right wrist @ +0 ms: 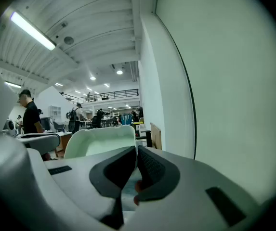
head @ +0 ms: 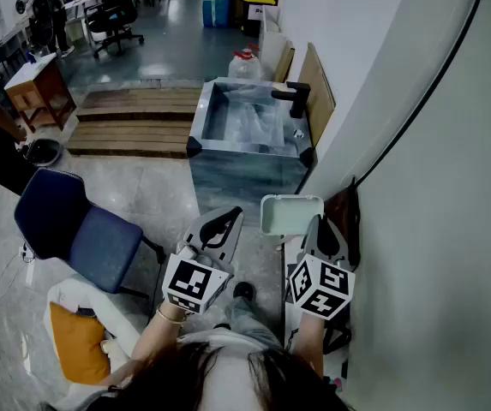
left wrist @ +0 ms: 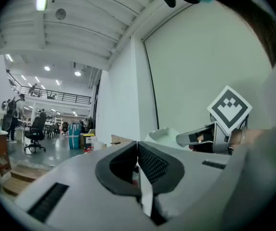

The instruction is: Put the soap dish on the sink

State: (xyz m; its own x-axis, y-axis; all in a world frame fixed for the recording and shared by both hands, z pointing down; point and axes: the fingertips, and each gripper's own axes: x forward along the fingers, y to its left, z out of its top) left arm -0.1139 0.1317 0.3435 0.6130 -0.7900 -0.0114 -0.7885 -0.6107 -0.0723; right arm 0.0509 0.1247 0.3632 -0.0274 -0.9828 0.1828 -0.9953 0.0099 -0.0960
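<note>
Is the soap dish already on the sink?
No, the right gripper holds the soap dish in the air, short of the sink.

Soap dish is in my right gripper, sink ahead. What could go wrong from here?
The right gripper pinches the soap dish only by its near rim, so it might tilt or slip on the way. The black faucet stands on the right rim of the sink; setting the dish there could knock it, or the dish could slide into the basin.
</note>
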